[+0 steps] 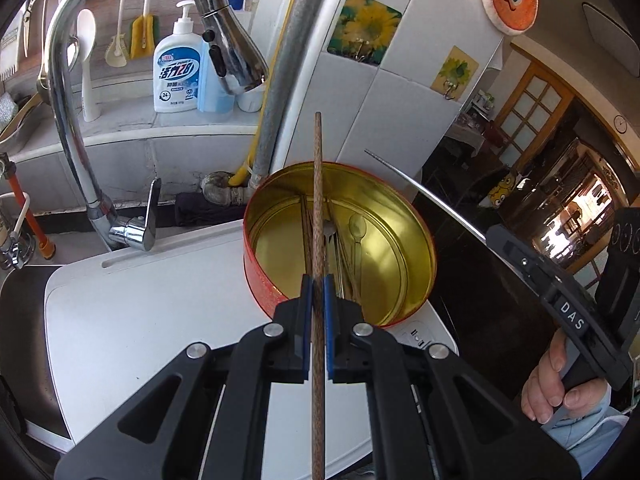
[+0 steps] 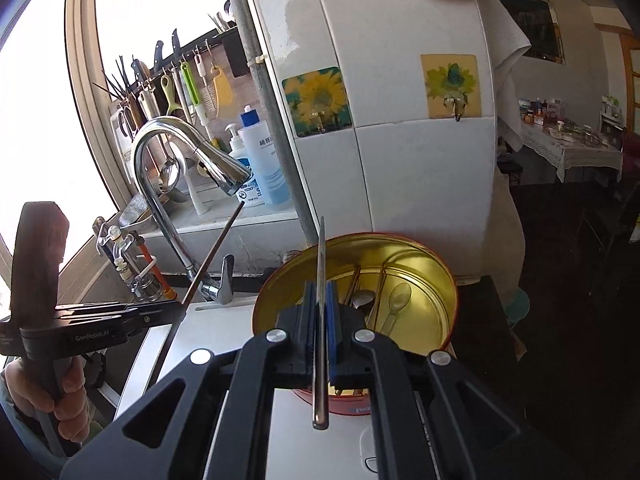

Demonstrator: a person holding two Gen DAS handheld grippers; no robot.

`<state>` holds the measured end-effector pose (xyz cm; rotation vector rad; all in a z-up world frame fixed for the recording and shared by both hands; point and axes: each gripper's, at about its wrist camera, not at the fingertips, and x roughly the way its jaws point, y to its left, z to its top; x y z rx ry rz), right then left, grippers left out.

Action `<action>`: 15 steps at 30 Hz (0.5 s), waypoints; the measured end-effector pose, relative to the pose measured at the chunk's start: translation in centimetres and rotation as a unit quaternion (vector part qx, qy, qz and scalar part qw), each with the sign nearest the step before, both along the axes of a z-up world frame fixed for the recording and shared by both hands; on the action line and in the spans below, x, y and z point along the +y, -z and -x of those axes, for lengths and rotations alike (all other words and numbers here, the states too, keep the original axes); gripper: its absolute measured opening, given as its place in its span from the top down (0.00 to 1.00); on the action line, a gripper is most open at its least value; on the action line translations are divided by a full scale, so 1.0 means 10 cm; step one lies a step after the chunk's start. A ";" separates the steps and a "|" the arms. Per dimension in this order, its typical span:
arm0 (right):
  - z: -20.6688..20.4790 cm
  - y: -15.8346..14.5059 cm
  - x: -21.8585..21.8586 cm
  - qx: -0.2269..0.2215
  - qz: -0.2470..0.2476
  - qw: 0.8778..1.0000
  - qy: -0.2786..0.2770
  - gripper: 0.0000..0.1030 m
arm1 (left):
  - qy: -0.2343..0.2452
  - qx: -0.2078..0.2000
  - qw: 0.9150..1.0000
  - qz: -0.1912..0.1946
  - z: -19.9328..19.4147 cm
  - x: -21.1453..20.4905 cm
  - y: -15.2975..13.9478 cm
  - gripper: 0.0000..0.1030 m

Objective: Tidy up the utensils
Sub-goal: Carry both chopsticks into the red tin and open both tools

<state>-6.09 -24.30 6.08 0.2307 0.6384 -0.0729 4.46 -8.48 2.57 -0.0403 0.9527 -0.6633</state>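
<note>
Left gripper [image 1: 318, 292] clamps brown chopstick [image 1: 318, 200]; right gripper [image 2: 320, 300] clamps metal chopstick [image 2: 321, 320]. Red tin [image 1: 264, 280] centre frame on white top [image 1: 160, 312], utensils inside. Faucet [image 1: 80, 80] upper left; white tiled wall [image 1: 400, 100] behind.

A lived-in home kitchen: a chrome gooseneck tap [image 1: 80, 92] arches over the sink, with a pump bottle of dish soap [image 1: 176, 68] on the far ledge. Knives and brushes hang on a rack [image 2: 168, 80] by the window; sunflower hook stickers [image 1: 364, 28] dot the tiles, and right, probably a dining room.
</note>
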 end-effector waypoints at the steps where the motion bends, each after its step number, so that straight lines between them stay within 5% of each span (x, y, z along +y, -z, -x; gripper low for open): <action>1: -0.04 0.00 -0.05 0.002 -0.002 1.000 0.003 0.94 | 0.003 0.008 1.000 0.001 -0.08 -0.12 0.01 0.95; 8: -0.46 0.15 -0.42 0.039 -0.013 0.999 0.010 0.94 | 0.012 0.038 0.998 -0.046 -0.54 -0.78 0.21 0.95; 15: -0.99 0.74 -0.69 0.165 -0.059 0.985 -0.013 0.94 | 0.027 0.052 0.986 -0.156 -0.79 -1.17 0.62 0.95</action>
